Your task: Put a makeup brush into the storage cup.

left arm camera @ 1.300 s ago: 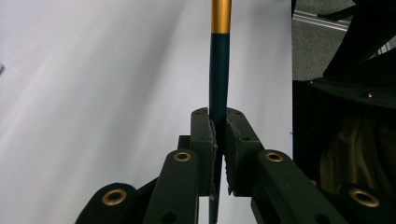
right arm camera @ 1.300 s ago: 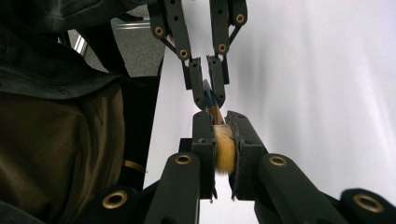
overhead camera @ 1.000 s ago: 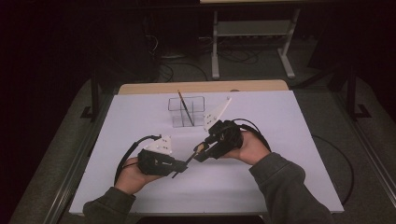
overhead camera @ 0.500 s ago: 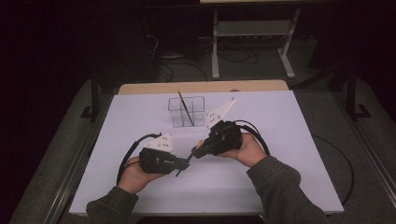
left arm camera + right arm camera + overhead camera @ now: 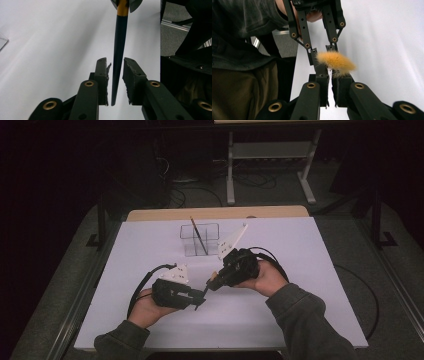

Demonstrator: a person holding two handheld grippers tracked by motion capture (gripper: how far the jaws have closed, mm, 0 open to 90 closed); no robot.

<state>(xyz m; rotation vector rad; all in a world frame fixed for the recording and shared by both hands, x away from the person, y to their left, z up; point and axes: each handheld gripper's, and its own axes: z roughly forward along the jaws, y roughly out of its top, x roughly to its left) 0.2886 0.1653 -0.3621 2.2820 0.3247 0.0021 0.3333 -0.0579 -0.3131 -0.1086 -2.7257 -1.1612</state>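
Left gripper view: the brush [image 5: 119, 50] hangs between the left gripper [image 5: 115, 75]'s fingers, which have just eased narrowly apart, freeing its handle. The right gripper [image 5: 329, 82] clamps the ferrule, probably taking over to drop it into the clear holder [image 5: 200, 240] on the table [image 5: 300, 250].

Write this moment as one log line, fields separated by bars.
left gripper: opening, handle between jaws | right gripper: shut on brush | stage: handover | holder: one brush inside

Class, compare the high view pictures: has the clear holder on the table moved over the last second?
No. The clear holder stands at the same spot as before, just in front of the wooden strip along the table's far edge.
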